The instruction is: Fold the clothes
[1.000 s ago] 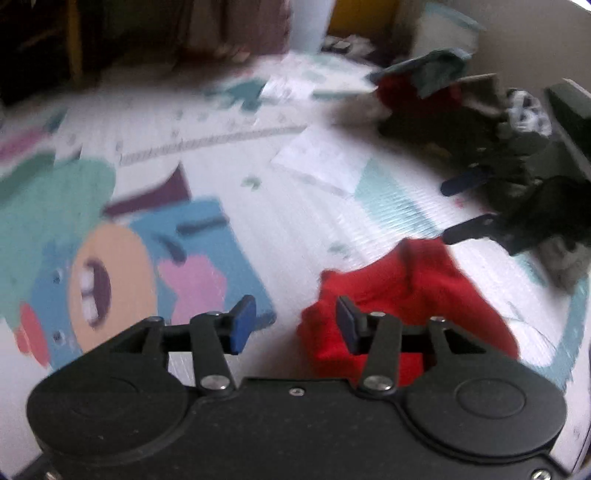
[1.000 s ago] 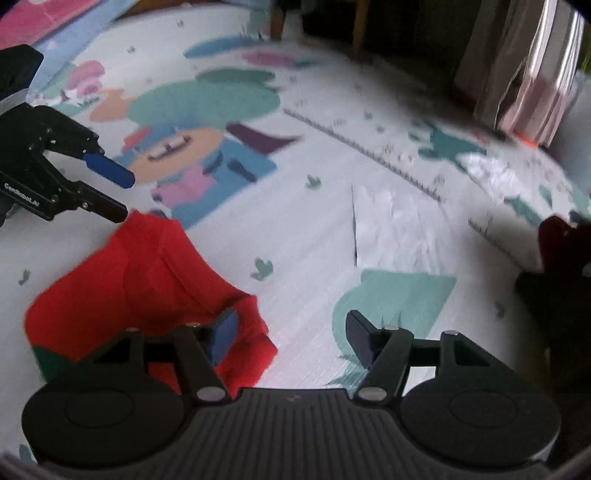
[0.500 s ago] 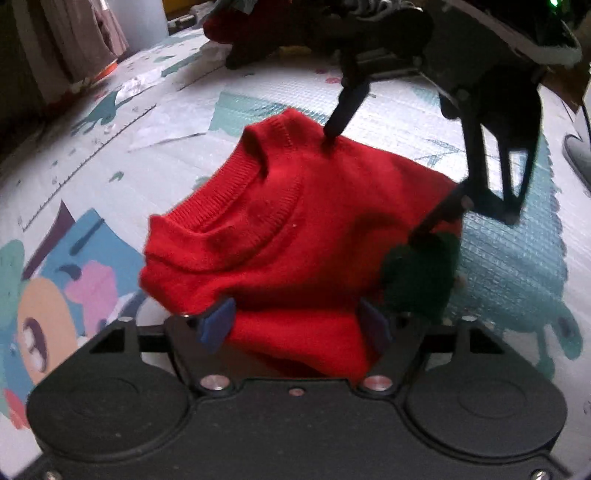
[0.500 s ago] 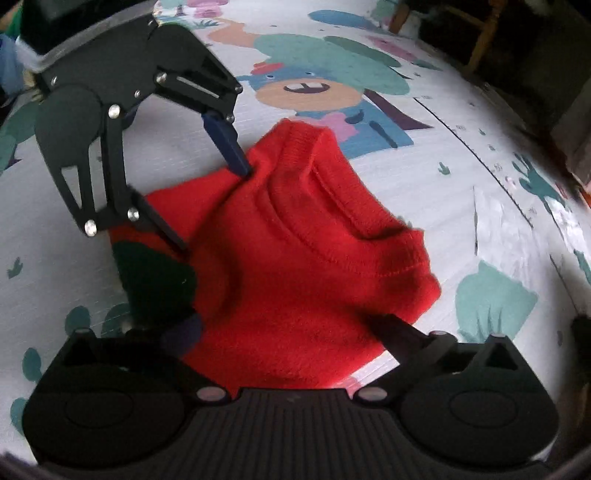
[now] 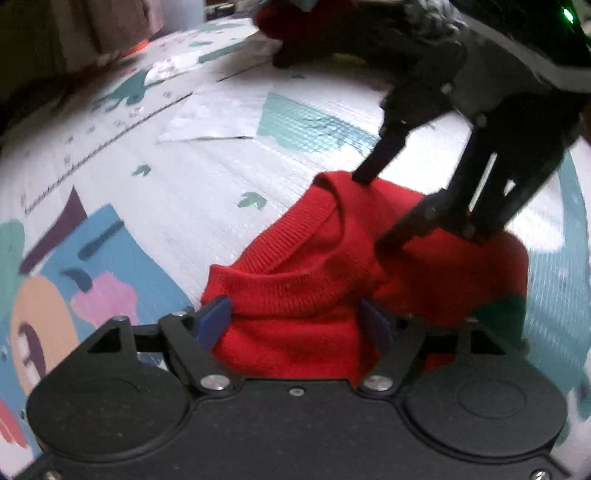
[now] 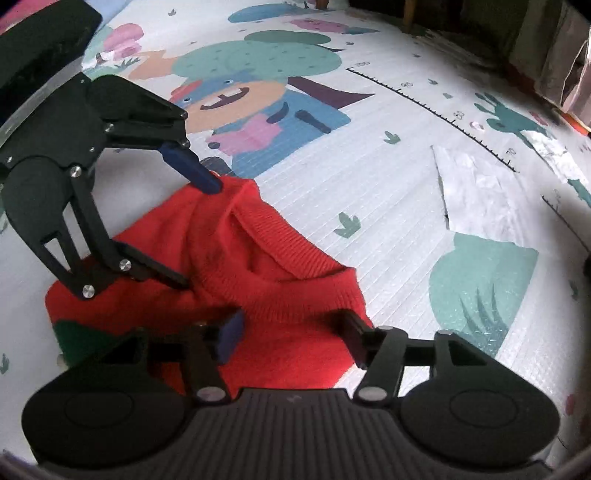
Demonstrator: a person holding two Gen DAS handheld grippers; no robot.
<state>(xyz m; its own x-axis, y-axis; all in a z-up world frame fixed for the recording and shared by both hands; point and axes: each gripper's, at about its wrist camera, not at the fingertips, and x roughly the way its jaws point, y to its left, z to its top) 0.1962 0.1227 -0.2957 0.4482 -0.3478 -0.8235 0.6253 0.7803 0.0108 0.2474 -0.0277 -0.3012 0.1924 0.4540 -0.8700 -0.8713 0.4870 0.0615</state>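
A small red knit sweater with a green patch lies bunched on a printed play mat; it also shows in the right wrist view. My left gripper is open, its fingers straddling one shoulder end of the sweater. My right gripper is open, its fingers straddling the opposite shoulder end. Each gripper shows in the other's view, the right one and the left one pressing down on the fabric on either side of the neckline.
The play mat has cartoon prints and a ruler line. A sheet of white paper lies on it to the right. A dark pile of other clothes sits at the far edge in the left wrist view.
Both grippers came down from above the mat onto the sweater. They have narrowed a little around the two shoulder ends, and the fabric has bunched up between them.
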